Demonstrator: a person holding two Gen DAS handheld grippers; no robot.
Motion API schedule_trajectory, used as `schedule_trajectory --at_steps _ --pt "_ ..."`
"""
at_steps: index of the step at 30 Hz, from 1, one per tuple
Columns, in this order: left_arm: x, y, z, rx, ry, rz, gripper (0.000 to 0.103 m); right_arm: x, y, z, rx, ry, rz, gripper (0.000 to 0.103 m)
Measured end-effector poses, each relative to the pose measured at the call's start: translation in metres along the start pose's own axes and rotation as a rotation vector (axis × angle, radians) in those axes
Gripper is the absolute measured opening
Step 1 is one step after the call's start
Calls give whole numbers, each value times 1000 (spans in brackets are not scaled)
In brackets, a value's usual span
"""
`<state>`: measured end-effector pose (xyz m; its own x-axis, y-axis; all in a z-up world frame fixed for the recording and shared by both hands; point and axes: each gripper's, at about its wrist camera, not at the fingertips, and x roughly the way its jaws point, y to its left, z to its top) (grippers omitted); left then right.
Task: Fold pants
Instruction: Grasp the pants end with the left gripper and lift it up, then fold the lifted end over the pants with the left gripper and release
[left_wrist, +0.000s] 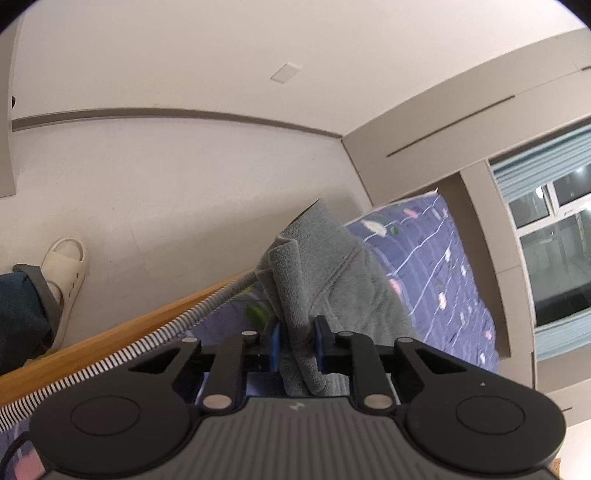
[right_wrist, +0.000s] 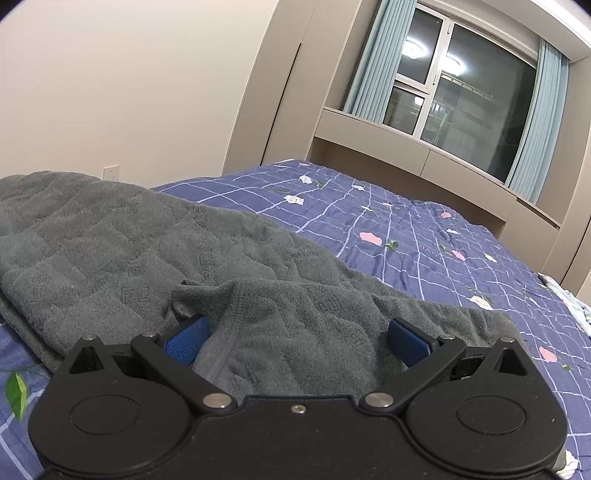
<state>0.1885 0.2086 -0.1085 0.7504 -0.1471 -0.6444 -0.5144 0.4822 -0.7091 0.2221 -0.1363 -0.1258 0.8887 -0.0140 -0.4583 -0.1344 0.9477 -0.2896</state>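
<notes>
The grey fleece pants (right_wrist: 147, 243) lie on the bed (right_wrist: 424, 236), on its blue checked floral quilt, near the wooden side edge of the bed (left_wrist: 122, 332). The left gripper (left_wrist: 298, 345) is clamped on a bunched fold of the pants. The right gripper (right_wrist: 295, 338) stands spread wide, its blue pads (right_wrist: 188, 341) on either side of a loose fold of the fabric.
</notes>
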Motion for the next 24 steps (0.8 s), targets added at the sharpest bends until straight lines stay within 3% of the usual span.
schedule_trajectory --at_steps 6,12,18,24 --pt "-18 -29 -1 76 -50 -32 16 -4 -13 13 34 37 42 103" --pt "-32 -62 -7 180 -92 -102 16 -32 -26 19 41 -21 53 103" --pt "-44 -119 -27 377 -114 -206 15 -55 -39 11 82 -42 21 103" --pt "-52 -180 -61 572 -83 -321 15 -85 -63 -4 115 -65 -29 103"
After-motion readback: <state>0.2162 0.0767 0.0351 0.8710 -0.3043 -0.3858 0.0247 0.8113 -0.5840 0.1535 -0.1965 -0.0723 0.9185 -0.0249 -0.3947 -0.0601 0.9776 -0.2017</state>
